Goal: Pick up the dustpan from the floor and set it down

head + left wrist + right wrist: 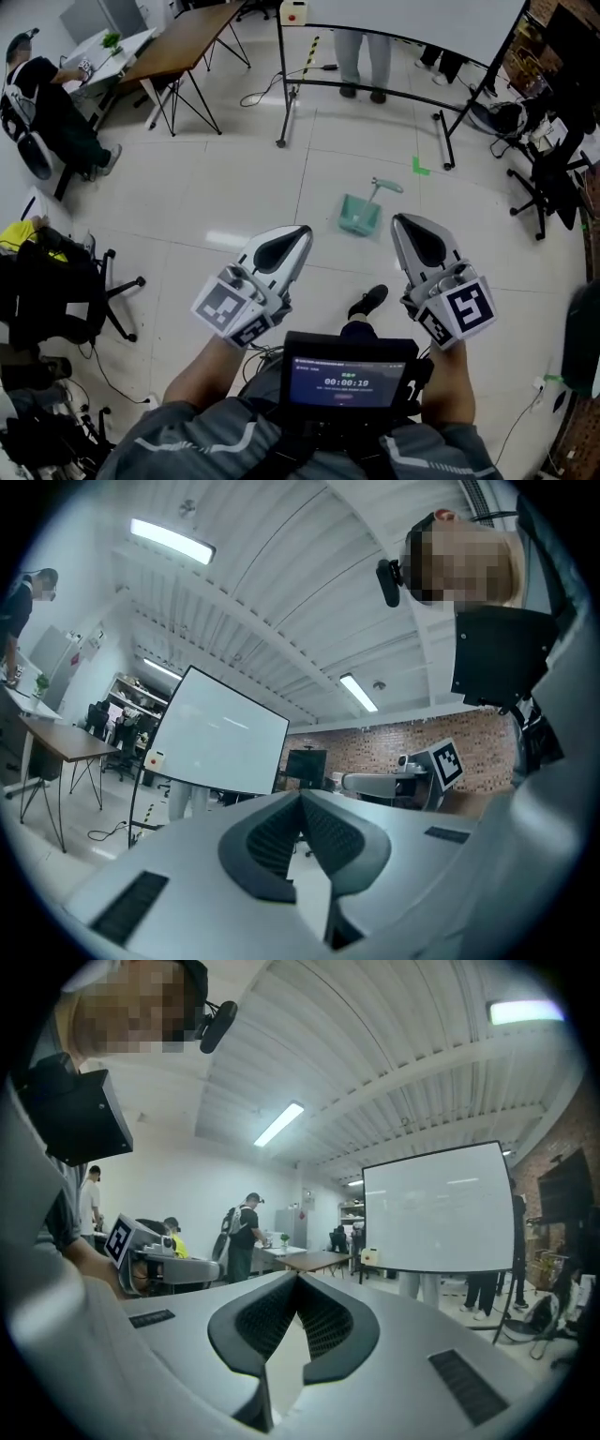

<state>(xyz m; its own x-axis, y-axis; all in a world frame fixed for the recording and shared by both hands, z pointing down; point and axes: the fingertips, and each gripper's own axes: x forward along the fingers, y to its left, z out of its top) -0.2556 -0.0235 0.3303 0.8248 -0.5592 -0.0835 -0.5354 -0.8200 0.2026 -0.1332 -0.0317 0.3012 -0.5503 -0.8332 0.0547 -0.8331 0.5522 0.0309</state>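
A small black screen box point(349, 380) sits closest, down by the person's chest. It hides part of one black shoe point(368, 301). Just past it are the two tools.

The grey-white left gripper point(300, 232) has its jaws pressed together at the tips. Its black ribbed pads point(272, 841) have nothing between them. The grey-white right gripper point(398, 221) is closed tight too, and its pads point(267, 1321) hold nothing. Marker cubes with black-and-white squares point(230, 307) cover the hands, so only the bare forearms show.

Farther out, the small teal plastic dustpan point(359, 214) with a long handle lies on the pale tiled floor point(234, 187). In the head view it is ahead of the two tips and between them, well apart from both. Neither gripper view shows it. A bit of green tape point(420, 168) is stuck on the floor near it.

Beyond that stands a big white board on a black frame point(412, 19). It hides the people behind it, so only their legs point(364, 56) show. A brown wooden table point(183, 42) is at the top left. A seated person in black point(47, 103) is partly cut off by the edge.
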